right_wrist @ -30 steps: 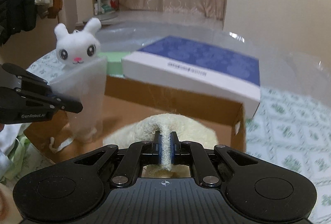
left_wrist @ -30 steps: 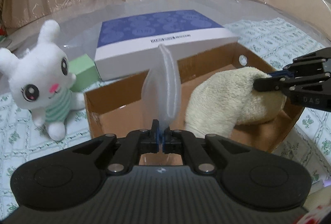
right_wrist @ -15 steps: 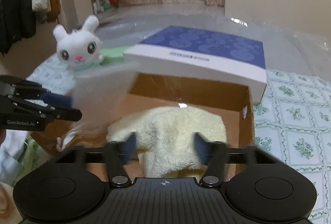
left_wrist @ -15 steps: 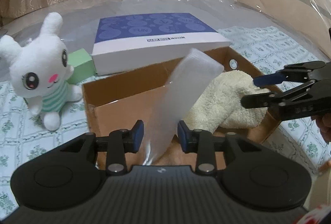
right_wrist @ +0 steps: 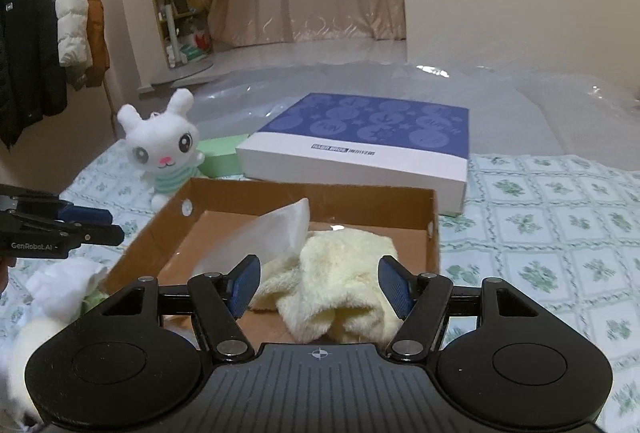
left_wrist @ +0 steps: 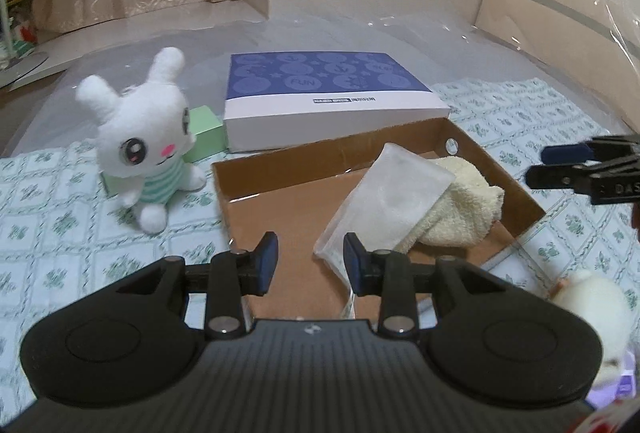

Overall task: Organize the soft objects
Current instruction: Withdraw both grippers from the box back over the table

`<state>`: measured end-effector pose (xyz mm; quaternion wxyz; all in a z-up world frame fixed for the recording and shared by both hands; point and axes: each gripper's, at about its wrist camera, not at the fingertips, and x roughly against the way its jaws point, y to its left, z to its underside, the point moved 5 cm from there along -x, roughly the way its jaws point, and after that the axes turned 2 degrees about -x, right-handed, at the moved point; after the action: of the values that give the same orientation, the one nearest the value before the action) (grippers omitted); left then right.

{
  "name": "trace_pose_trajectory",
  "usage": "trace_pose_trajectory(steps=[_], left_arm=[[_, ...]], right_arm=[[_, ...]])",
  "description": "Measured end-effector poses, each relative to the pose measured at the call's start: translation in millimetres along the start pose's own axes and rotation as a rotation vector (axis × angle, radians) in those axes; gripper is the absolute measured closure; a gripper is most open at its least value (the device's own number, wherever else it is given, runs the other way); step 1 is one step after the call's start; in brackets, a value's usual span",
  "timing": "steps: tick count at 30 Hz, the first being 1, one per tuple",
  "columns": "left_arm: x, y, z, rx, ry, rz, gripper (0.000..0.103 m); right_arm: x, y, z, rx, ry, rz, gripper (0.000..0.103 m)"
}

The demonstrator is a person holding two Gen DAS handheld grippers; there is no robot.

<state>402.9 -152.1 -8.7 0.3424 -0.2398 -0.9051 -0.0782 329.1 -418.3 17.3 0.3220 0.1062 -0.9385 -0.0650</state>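
Observation:
An open cardboard box (left_wrist: pixel 280 157) (right_wrist: pixel 168 217) sits on the bed. Inside lie a cream fluffy towel (left_wrist: pixel 460 209) (right_wrist: pixel 344 273) and a translucent white pouch (left_wrist: pixel 384 201) (right_wrist: pixel 264 233) leaning on it. My left gripper (left_wrist: pixel 310 269) is open and empty just in front of the pouch; it also shows at the left edge of the right wrist view (right_wrist: pixel 92 223). My right gripper (right_wrist: pixel 320 287) is open and empty over the towel; it also shows at the right of the left wrist view (left_wrist: pixel 560 165). A white plush rabbit (left_wrist: pixel 140 145) (right_wrist: pixel 164 149) sits left of the box.
A blue and white flat box (left_wrist: pixel 328 97) (right_wrist: pixel 360 145) lies behind the cardboard box, with a green block (left_wrist: pixel 206 133) beside the rabbit. More white soft things lie at the near edge (left_wrist: pixel 592 297) (right_wrist: pixel 60 285). Clear plastic sheeting covers the far bed.
Both grippers opened. My left let go of the pouch, which fell onto the towel in the box. My right let go of the towel and drew back.

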Motion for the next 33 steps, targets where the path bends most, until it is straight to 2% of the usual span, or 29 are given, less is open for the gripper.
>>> trace_pose_trajectory(steps=[6, 10, 14, 19, 24, 26, 33], left_arm=[[49.3, 3.0, 17.9, 0.049, -0.002, -0.045, 0.069], [88.3, 2.2, 36.8, 0.067, -0.005, -0.070, 0.057], [128.6, -2.5, 61.5, 0.079, -0.018, -0.103, 0.042], [169.0, -13.1, 95.3, 0.096, -0.020, -0.128, 0.035], [203.7, -27.5, 127.1, 0.132, -0.036, -0.132, 0.023], [215.9, -34.8, 141.3, 0.148, -0.043, -0.131, 0.016], [247.8, -52.1, 188.4, 0.215, -0.066, -0.140, 0.009]], right_arm=[[61.9, 9.6, 17.3, -0.019, -0.025, 0.063, 0.038], [110.7, 21.9, 37.3, -0.009, -0.051, 0.108, 0.038], [149.2, 42.9, 61.3, -0.011, -0.068, 0.100, 0.038], [185.6, 71.6, 93.7, -0.026, -0.083, 0.078, 0.038], [208.0, 88.6, 125.3, -0.085, -0.074, 0.075, 0.038], [212.6, 95.8, 138.9, -0.110, -0.061, 0.065, 0.038], [216.0, 129.2, 183.3, -0.122, -0.014, 0.018, 0.038]])
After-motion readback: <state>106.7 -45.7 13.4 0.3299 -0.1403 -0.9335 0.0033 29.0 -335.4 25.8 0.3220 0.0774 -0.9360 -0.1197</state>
